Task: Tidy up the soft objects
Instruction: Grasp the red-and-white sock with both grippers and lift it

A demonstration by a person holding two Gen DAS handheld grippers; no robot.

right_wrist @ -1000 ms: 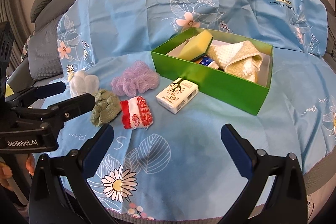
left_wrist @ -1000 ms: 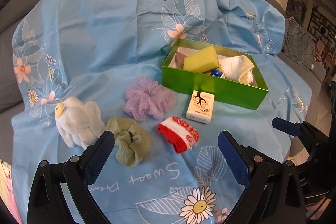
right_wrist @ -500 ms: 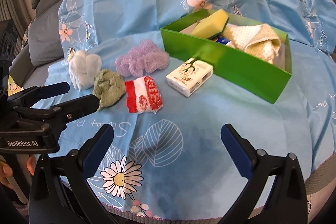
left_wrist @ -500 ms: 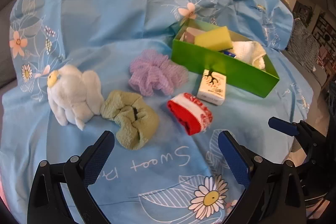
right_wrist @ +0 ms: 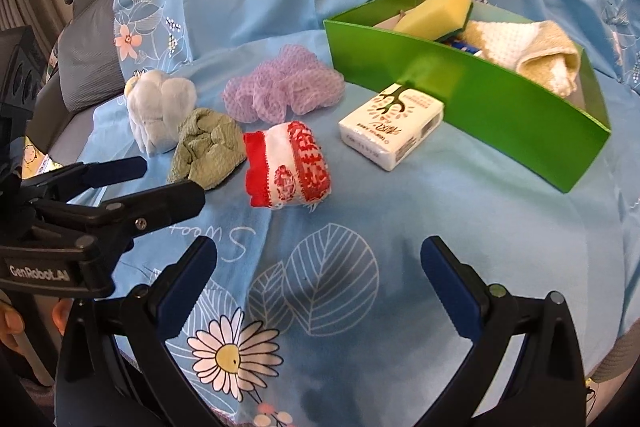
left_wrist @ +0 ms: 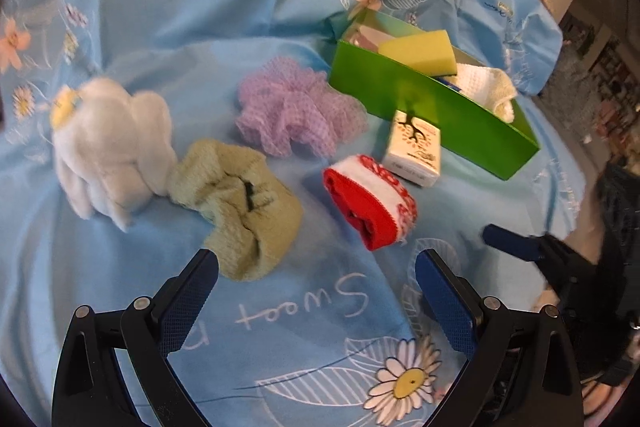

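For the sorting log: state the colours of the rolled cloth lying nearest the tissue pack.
Red and white rolled cloth, with red woven motifs on white; clearest in the right wrist view.

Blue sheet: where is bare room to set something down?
Bare blue floral sheet lies between the right gripper, the red-and-white cloth roll and the green cardboard box. Crowded: the white plush, olive towel and purple mesh puff bunch together.
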